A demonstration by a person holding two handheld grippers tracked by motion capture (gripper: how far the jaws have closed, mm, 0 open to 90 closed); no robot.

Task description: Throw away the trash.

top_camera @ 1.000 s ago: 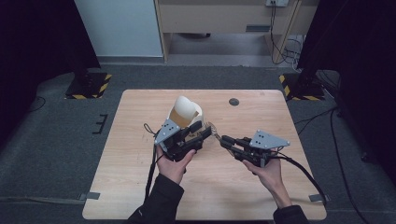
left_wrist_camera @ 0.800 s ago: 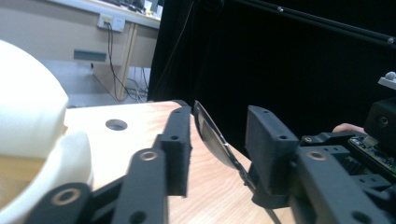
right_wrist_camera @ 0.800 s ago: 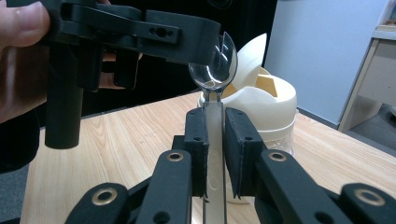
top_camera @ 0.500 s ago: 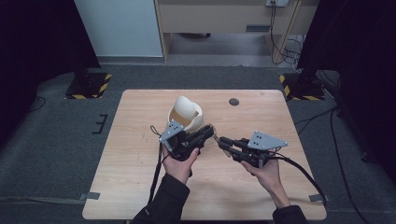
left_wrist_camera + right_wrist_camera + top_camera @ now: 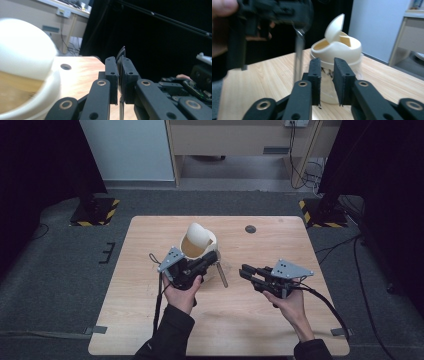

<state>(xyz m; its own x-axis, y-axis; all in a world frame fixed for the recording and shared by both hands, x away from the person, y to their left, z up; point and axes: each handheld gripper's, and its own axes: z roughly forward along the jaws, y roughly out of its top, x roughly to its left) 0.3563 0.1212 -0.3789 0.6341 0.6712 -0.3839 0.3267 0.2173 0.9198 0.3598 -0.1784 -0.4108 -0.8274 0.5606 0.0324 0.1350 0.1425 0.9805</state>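
High view: wooden table (image 5: 150, 320) on grey carpet (image 5: 60, 285); left tongs (image 5: 214, 258) clamp a spoon (image 5: 221, 276), right tongs (image 5: 245, 271) gape empty

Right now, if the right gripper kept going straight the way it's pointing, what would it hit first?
Most likely the cream bin dead ahead between the right gripper jaws; the hanging spoon sits just off-line, though depth is uncertain.

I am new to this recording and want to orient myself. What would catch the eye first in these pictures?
First, the cream bin near the table's middle, its swing lid tipped open. Next, the left gripper beside it, shut on a spoon whose handle slants down toward the tabletop. The right gripper hovers to the right, fingers slightly apart, holding nothing.
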